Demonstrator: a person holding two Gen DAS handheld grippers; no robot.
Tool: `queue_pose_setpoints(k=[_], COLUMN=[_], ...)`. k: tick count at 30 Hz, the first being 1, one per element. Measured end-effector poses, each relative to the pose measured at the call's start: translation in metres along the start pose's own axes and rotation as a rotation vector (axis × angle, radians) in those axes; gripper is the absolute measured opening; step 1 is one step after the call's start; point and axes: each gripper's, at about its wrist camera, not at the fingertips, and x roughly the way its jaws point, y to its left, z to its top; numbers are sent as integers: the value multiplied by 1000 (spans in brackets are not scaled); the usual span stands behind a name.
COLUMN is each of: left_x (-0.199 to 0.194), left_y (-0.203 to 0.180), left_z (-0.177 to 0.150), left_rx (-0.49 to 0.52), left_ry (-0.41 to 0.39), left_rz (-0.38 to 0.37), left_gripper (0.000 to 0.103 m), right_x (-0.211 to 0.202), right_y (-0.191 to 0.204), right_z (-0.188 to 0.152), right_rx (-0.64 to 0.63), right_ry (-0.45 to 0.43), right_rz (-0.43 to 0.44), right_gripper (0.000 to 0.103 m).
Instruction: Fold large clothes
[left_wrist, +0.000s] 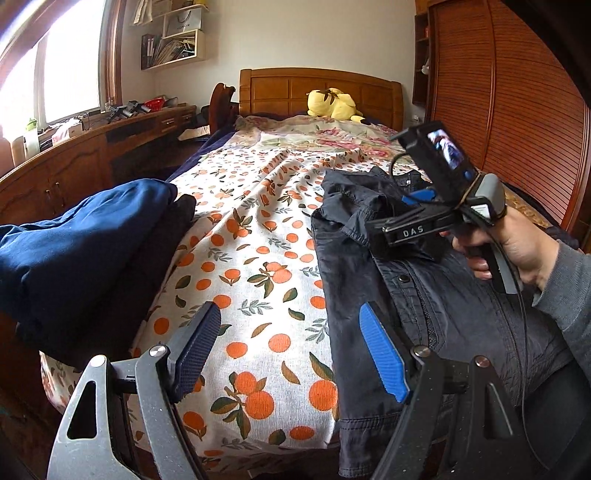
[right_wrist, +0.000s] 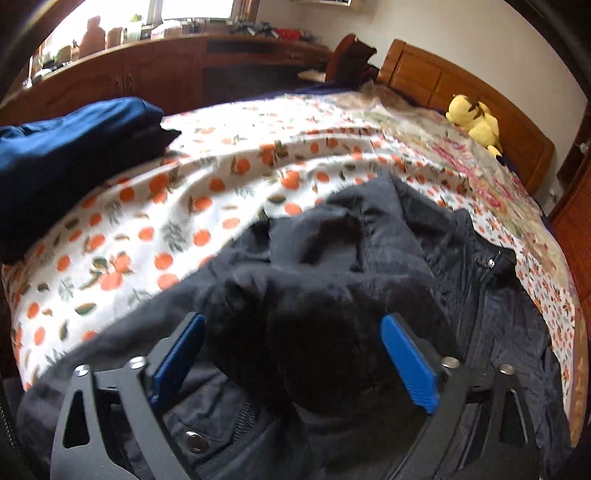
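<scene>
Jacket: rumpled on bed, unfolded. Left gripper and right gripper: both spread, empty. Step: reaching. Next: pinch bunched sleeve.

Both wrist views face the headboard, sharing the jacket; the right sits nearer.

Ahead of the tongs a carved wooden headboard is seen, flanked by a bright window and a slatted wooden wardrobe.
</scene>
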Motion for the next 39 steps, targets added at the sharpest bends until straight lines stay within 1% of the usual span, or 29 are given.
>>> queue_pose_setpoints(k=[1,2,3,4,5,6,9,12,14,16,20,22,23,26,28,30,31,32,33,35,39], left_x=[0,0,0,-1,-1,0,1,7,12,19,34,43,49,58,64,73,77,82,87,96,118], left_y=[-1,-1,-3,-5,-6,-8,-14,-22,-29,-39,-58,-67,-72,-87,-94,-101,-104,-107,-110,-116,-125], left_z=[0,1,1,2,2,3,5,7,10,15,25,32,37,47,53,59,62,65,67,70,69], left_rx=[0,1,3,7,10,13,12,14,18,26,41,39,38,47,47,46,46,48,49,49,53], left_ry=[1,2,1,0,-1,-2,-3,-1,-2,-4,-13,-11,-11,-31,-41,-48,-49,-50,-50,-46,-18], left_rz=[-1,-1,-3,-3,-2,-2,-12,-29,-43,-64,-99,-123,-138,-166,-187,-203,-204,-206,-206,-213,-233], left_gripper=[78,78,78,78,78,78,78,78,78,78,78,78,78,78,78,78,78,78,78,78,78], right_x=[2,3,6,5,3,0,-19,-52,-69,-83,-89,-90,-91,-100,-108,-114,-116,-117,-120,-127,-131], right_y=[-3,-7,-6,-9,-12,-12,-22,-41,-57,-66,-86,-88,-88,-84,-84,-83,-83,-84,-83,-81,-82], right_z=[-2,-4,1,0,-2,-2,-15,-41,-60,-81,-120,-135,-143,-150,-152,-154,-154,-154,-153,-155,-159], right_rx=[1,5,6,7,6,9,37,114,179,236,373,408,419,405,390,376,369,363,354,340,323], right_ry=[5,6,5,-4,-18,-33,-118,-217,-249,-260,-229,-221,-219,-190,-192,-187,-184,-183,-183,-185,-184], right_rz=[10,21,20,17,7,0,-3,-2,1,7,83,80,73,44,34,5,-11,-27,-44,-60,-67], right_gripper=[82,70,55,45,29,21,16,15,15,15,16,18,22,26,30,40,43,51,56,58,60])
